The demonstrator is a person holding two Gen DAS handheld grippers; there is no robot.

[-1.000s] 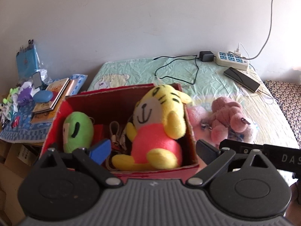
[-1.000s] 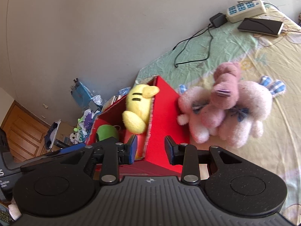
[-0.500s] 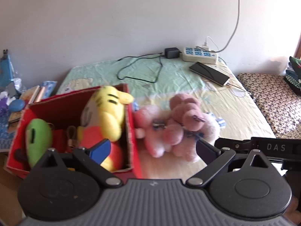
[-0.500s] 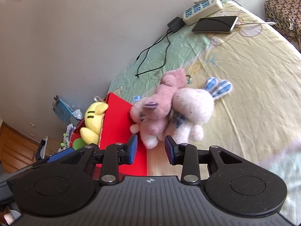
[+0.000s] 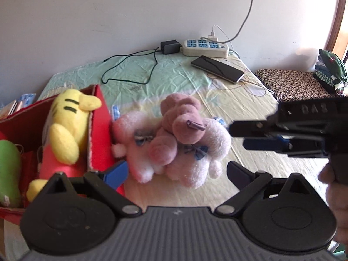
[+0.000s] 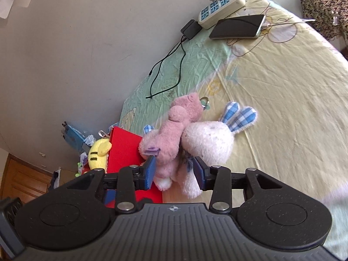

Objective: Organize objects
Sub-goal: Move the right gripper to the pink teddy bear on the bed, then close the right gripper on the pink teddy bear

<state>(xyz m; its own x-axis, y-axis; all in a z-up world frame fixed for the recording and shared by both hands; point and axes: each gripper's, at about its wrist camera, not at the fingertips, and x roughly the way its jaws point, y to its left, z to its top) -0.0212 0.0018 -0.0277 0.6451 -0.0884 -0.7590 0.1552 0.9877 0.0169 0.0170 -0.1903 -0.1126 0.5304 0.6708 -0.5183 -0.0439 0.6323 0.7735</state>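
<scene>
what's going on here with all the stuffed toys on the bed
A person with a gripper in each hand is tidying plush toys into a red box. A yellow plush and a green one are already inside. Both the right gripper and left gripper are open, facing the pink plush pile on the bed.

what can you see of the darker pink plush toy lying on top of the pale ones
The darker pink plush toy looks soft and fuzzy, with rounded limbs and a small purple fabric tag. It lies draped across two pale pink plush rabbits on the yellow bedsheet, beside the red cardboard box. A metal keyring shows at its far end. The open right gripper brackets its near end; contact is unclear.
</scene>
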